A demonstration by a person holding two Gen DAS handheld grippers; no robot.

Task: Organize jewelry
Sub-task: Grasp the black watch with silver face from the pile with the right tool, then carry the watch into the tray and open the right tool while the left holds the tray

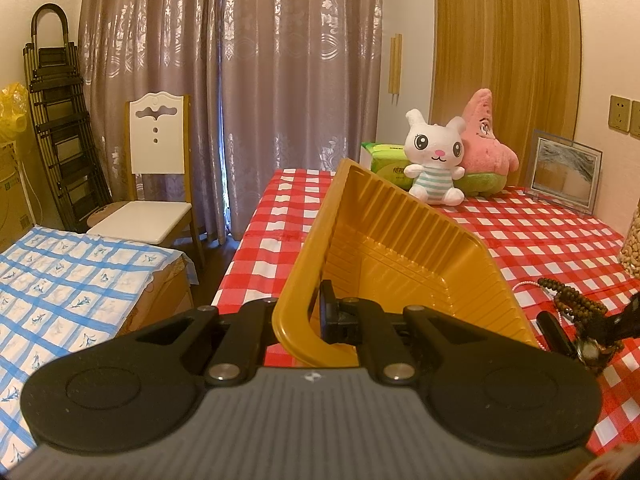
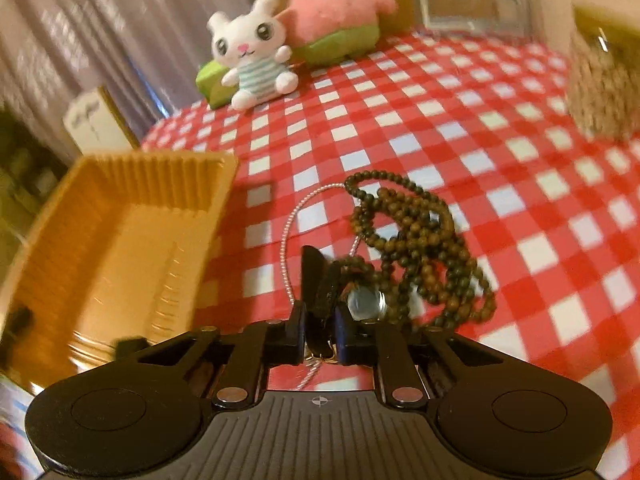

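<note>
Checkered tablecloth (image 2: 460, 120) bears beads (image 2: 420, 240); no writing legible.

- In the right wrist view, we see bare checked tablecloth (image 2: 460, 120) across the upper right, open for a pass.
- The brown bead strands (image 2: 420, 240) and a thin pearl chain (image 2: 290, 228) lie heaped at frame centre, blocking the straight path.
- The yellow tray (image 2: 120, 220) walls off the left side.
- Two plush toys (image 2: 256, 56) and a jar (image 2: 604, 84) crowd the top edge.
</note>
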